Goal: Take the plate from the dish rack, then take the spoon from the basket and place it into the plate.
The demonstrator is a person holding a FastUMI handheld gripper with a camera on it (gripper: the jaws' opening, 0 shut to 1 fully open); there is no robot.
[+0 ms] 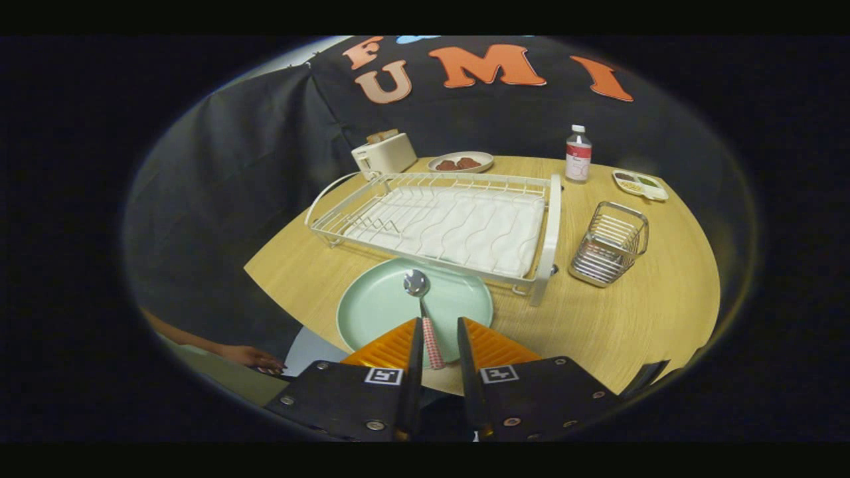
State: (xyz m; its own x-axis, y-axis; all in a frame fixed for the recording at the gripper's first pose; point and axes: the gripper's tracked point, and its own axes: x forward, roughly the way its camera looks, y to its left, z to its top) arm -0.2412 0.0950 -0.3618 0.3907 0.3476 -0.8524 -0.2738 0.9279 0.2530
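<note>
My tongs (438, 328) stand parted over the near rim of the plate (378, 309). The spoon (424, 312) lies in the gap between the fingers; its checked handle runs close along the left finger (413, 345), and I cannot tell if they touch. The right finger stands clear of it, so I call the tongs released, gripping nothing. The spoon's bowl rests on the plate just ahead of the fingertips. The plate sits flat on the worktop (637, 318), against the front of the rack (458, 226). Right of the rack stands the wire basket (609, 244). Beyond them I see a toaster (385, 154), a dish (461, 162) of food, a bottle (578, 154) and a small tray (640, 184). A person's hand (255, 358) rests low to my left, off the worktop.
</note>
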